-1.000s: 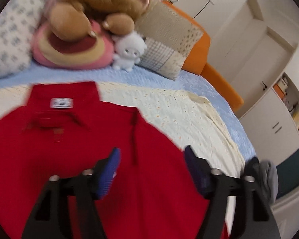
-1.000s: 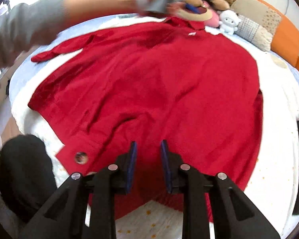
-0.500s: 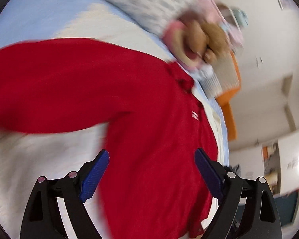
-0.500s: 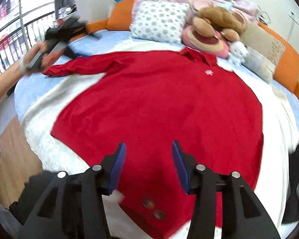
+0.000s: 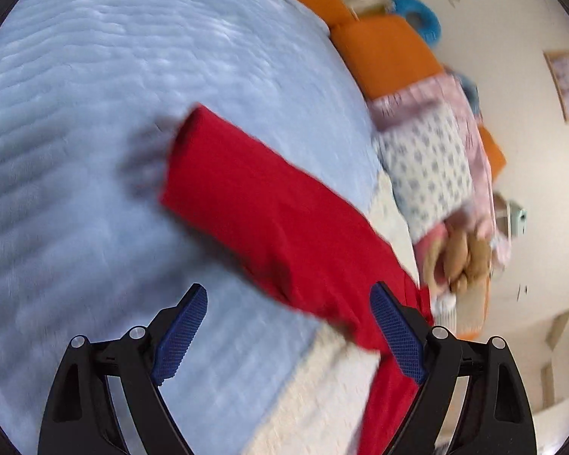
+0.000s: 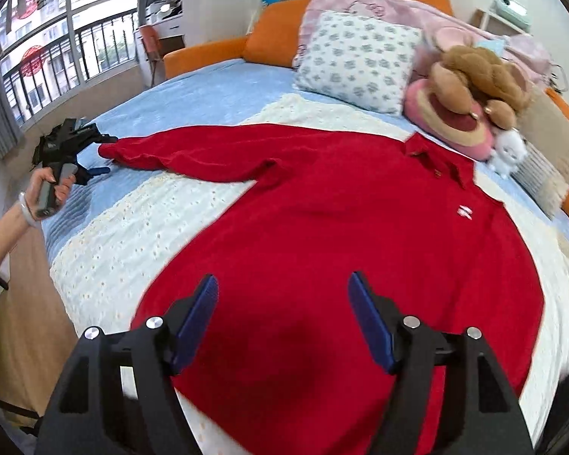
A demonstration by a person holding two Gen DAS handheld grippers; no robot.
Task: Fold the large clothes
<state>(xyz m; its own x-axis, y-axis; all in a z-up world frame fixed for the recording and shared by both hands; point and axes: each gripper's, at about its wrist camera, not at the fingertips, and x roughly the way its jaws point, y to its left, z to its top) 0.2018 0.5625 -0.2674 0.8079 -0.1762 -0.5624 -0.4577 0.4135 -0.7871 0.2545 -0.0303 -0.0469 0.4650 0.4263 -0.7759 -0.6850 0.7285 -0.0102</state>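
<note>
Lying flat on bedspread (image 6: 140, 250), red shirt (image 6: 341, 235), sleeve outstretched

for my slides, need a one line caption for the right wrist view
Open right gripper above the hem of a red long-sleeved polo shirt spread flat on the bed, open left gripper near the sleeve cuff.

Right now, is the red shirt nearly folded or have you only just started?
Only just started. Done: the red shirt lies spread flat on the bed, its sleeve stretched out sideways. In hand: nothing; the left gripper hangs open near that sleeve, and the right gripper, jaws just opening, is empty above the hem. Left: every fold.
</note>
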